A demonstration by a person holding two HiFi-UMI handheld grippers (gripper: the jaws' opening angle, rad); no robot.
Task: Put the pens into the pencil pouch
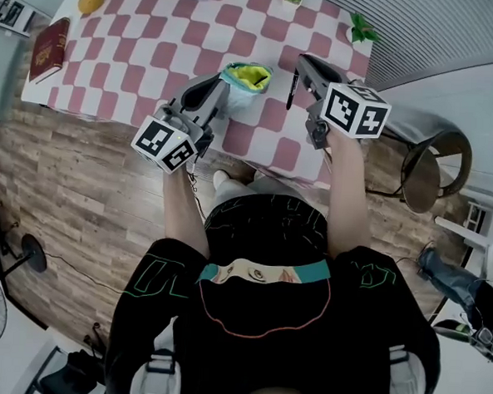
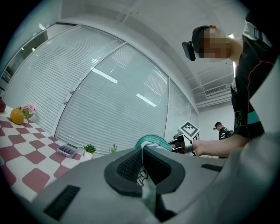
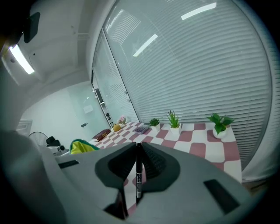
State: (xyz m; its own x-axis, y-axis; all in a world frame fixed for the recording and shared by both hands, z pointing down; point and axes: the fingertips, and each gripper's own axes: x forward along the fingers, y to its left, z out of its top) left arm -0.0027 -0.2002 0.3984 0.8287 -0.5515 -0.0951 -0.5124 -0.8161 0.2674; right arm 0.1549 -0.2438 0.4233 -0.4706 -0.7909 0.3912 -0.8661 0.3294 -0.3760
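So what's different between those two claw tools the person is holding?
The left gripper pinches the teal edge of the pouch; the right gripper pinches a slim black pen. The left gripper sits against the pouch, while the right gripper holds its pen clear of the pouch, off to one side. Both are clamped shut on something.

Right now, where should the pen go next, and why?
Probably carry the right gripper a little toward the pencil pouch so the black pen hangs over its opening. The left gripper pinches the pouch's rim, its yellow inside gapes open, and the pen is beside it, not above.
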